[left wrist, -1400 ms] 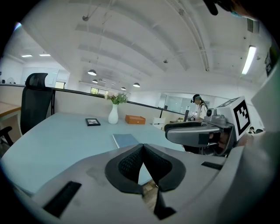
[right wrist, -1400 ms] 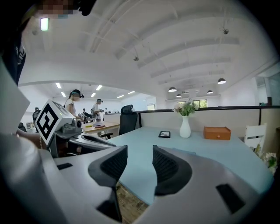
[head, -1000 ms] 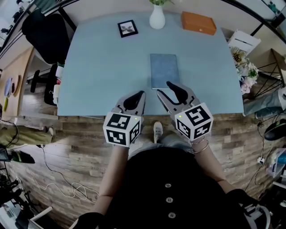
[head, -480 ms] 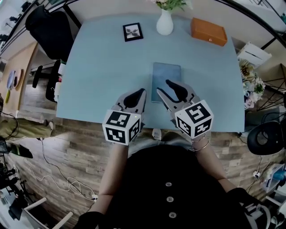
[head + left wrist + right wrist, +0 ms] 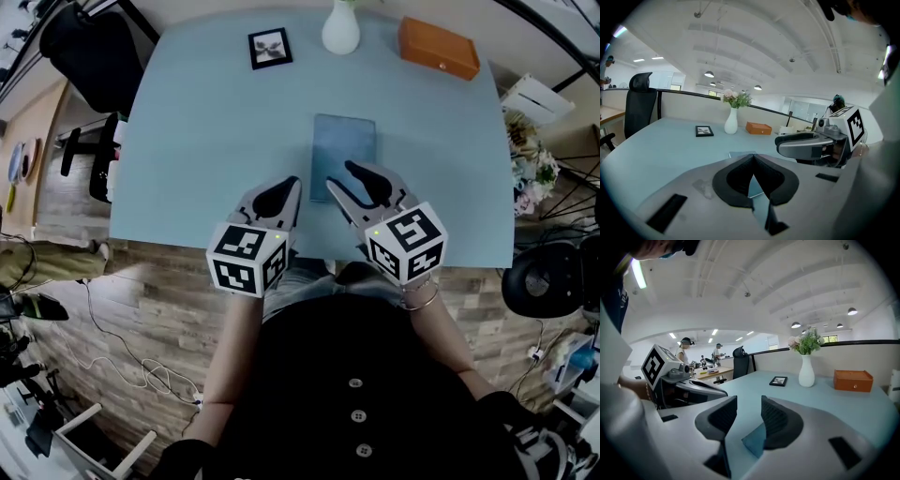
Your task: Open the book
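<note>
A closed grey-blue book lies flat on the pale blue table, near its middle. My left gripper hovers over the table's near edge, just left of the book's near corner, its jaws shut with nothing between them. My right gripper hangs above the book's near end with its jaws open and empty. The book's corner shows between the jaws in the left gripper view and in the right gripper view.
A white vase with flowers, a small black picture frame and an orange box stand along the table's far side. A black office chair is at the far left. Shelving with flowers is at the right.
Both grippers have stayed close together near the book's near end. The head view has shifted, so the table sits differently in frame.
</note>
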Action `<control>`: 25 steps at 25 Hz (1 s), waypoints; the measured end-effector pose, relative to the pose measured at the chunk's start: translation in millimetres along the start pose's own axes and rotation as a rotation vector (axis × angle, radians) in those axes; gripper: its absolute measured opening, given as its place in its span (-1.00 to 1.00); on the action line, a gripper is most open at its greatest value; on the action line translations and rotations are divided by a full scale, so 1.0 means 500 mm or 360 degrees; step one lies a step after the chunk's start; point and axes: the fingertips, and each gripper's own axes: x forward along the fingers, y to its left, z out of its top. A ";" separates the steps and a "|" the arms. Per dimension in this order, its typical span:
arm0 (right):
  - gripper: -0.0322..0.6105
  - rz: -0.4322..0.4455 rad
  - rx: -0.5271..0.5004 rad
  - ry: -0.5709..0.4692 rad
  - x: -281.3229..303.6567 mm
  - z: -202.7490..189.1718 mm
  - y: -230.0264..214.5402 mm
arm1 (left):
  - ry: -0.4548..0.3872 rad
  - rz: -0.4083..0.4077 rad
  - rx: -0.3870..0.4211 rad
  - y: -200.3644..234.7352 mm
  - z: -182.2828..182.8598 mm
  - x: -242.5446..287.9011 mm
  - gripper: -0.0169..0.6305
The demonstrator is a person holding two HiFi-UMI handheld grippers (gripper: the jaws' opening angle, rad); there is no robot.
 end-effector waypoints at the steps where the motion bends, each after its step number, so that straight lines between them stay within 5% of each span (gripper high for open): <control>1: -0.41 -0.0005 0.0005 0.0003 0.000 -0.003 -0.001 | 0.0001 -0.0005 -0.0007 0.000 -0.003 0.001 -0.91; 14: -0.44 0.0054 0.0025 0.0139 0.037 -0.033 0.028 | 0.0061 -0.0070 -0.0037 0.029 -0.020 -0.001 -0.91; 25: -0.53 -0.0073 0.0004 0.0181 0.042 -0.031 0.018 | 0.0094 -0.0103 -0.0073 0.053 -0.053 -0.011 -0.91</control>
